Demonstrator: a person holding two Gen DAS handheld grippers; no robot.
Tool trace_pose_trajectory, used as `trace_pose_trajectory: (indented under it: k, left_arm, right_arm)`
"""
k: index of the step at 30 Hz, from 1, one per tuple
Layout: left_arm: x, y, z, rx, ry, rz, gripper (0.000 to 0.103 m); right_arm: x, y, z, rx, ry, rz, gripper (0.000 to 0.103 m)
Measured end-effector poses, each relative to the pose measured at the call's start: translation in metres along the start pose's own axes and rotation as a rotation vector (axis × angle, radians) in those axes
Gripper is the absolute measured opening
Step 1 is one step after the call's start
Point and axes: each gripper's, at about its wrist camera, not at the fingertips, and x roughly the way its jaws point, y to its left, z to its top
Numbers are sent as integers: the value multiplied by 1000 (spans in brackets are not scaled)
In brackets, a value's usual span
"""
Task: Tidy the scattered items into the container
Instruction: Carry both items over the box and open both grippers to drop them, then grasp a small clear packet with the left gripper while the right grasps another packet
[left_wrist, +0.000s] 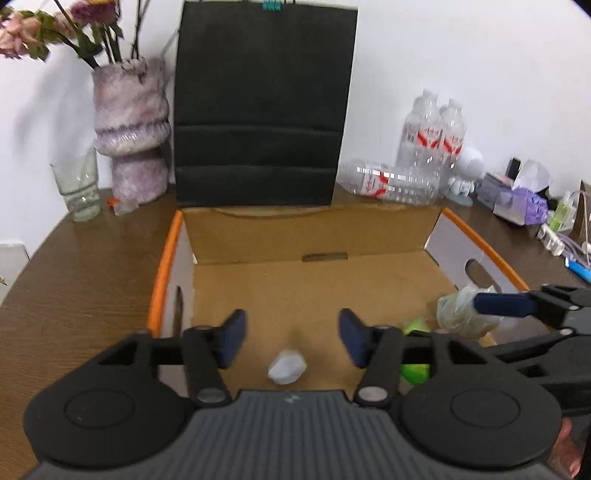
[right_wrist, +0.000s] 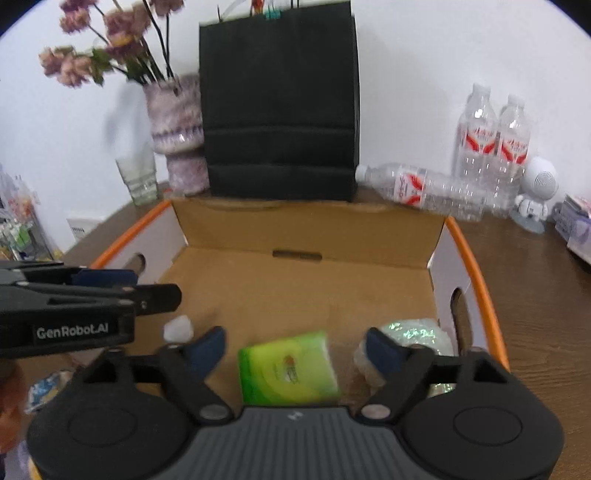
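Table (left_wrist: 74, 266): brown wood grain, carries everything in view.

Box (right_wrist: 476, 258): open cardboard, orange-edged white side walls with hand-hole cutouts, sits mid-table with its brown floor exposed. Both grippers are over its near end.

Bag (left_wrist: 262, 107): black paper, upright against the wall just behind the far wall of the box, teal clip at its top edge.

Vase (left_wrist: 131, 129): mottled pink-white, left of the bag, holding dried pink flowers (right_wrist: 85, 55). A clear glass (left_wrist: 79, 184) stands to its left.

Bottles (right_wrist: 491, 147): two clear ones upright far right; a third lies on its side beside them, cap toward the bag. A small white figure (right_wrist: 535, 192) stands to their right.

Left gripper (left_wrist: 291, 339): jaws open, nothing between the pads. Below the gap a small white wad (left_wrist: 287, 367) is on the box floor, near end, left of centre.

Right gripper (right_wrist: 295, 347): jaws open, pads clear of any item. A green packet (right_wrist: 288, 369) is in the gap below it on the box floor, blurred. A clear crinkled wrapper (right_wrist: 413, 336) is in the near right corner of the box, right beside the right-hand pad; contact cannot be judged.

Near left of the right wrist view, a blue-white wrapper (right_wrist: 48, 387) shows, blurred; whether it is inside the box cannot be told.
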Motion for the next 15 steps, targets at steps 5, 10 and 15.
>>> trace_pose_trajectory:
  k: [5,10,15]
  left_arm:
    - [-50,2,-9,20,-75,-2,98]
    - [-104,-1,-41,72,-92,-54,101]
    - [-142,-5,-91,114,-29,-107,101]
  right_arm:
    - [-45,-6,-11,-26,-59,3,89]
    - [-94,-14,-43,-40,-70,20,89]
    - [-129,-19,-88,-58,-23,9,89]
